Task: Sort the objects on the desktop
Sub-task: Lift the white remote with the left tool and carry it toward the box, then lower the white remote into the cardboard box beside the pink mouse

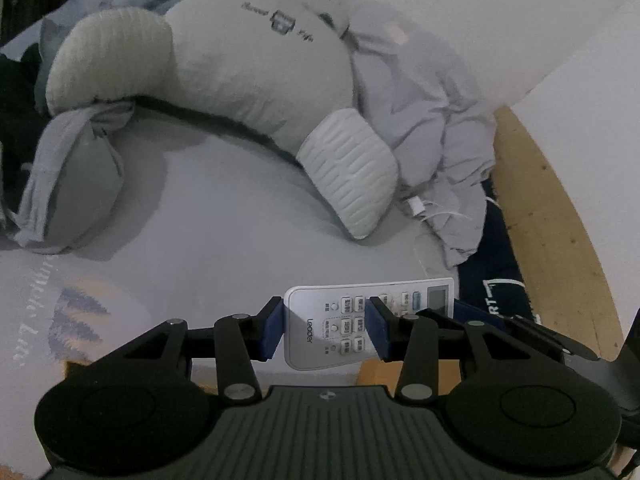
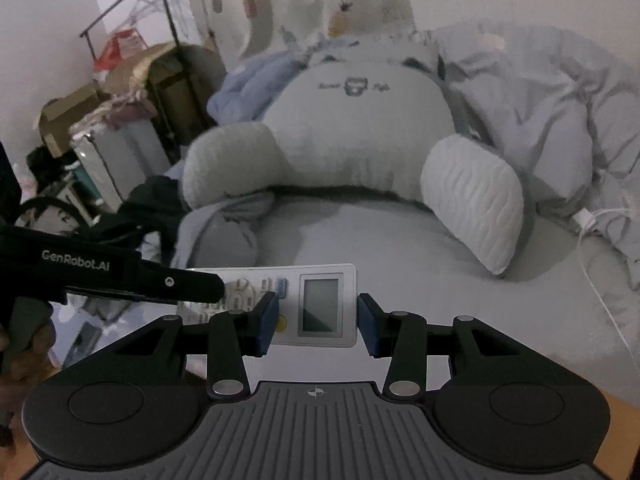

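White remote (image 1: 320,330) on bed, not moved yet. Left claw (image 1: 325,330) and right claw (image 2: 317,319) both spread wide around it, no pinch. Sorting barely begun.

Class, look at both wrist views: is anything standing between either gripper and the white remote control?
Nothing visible does. The remote already sits between the fingers of both grippers: the left gripper brackets its button end, the right gripper its display end. Jaws are open on both, pads close to its edges; contact cannot be told.
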Available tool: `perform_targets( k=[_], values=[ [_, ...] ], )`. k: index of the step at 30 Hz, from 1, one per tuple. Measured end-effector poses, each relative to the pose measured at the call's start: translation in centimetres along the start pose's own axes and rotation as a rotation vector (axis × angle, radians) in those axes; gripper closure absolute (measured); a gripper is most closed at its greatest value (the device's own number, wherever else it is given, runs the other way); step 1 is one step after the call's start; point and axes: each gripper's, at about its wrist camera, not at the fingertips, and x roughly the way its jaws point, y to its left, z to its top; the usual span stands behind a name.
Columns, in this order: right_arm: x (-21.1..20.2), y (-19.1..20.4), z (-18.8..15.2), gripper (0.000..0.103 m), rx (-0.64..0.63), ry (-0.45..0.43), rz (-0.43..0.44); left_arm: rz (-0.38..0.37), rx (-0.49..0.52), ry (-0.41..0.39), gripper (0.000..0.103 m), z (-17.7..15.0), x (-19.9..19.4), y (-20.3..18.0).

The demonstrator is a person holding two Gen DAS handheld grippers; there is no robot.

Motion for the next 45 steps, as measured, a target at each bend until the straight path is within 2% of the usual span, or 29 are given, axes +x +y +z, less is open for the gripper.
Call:
perform_targets(
  k=[6, 13, 22, 33, 45],
  values=[
    [-3.5, 3.1, -1.1, 0.056, -0.023, -0.026, 0.000, -0.002, 0.012, -0.036, 0.051, -2.3, -3.9, 0.1],
    [-5.6, 7.2, -4.0, 0.056, -0.057, -0.018, 0.005, 0.003, 0.001, -0.050, 0.051, -5.6, -7.7, 1.9],
    [-5.3, 11.1, -8.0, 0.056, -0.072, 0.025, 0.029, 0.036, -0.012, -0.037, 0.051, -9.2, -9.7, 5.0],
    [-1.0, 13.1, -12.5, 0.056, -0.048, 0.103, 0.061, 0.085, -0.044, 0.014, 0.051, -11.7, -7.9, 9.4],
    [4.1, 11.2, -17.5, 0.056, 0.035, 0.192, 0.059, 0.119, -0.050, 0.109, 0.050, -14.1, -3.0, 12.3]
  ],
)
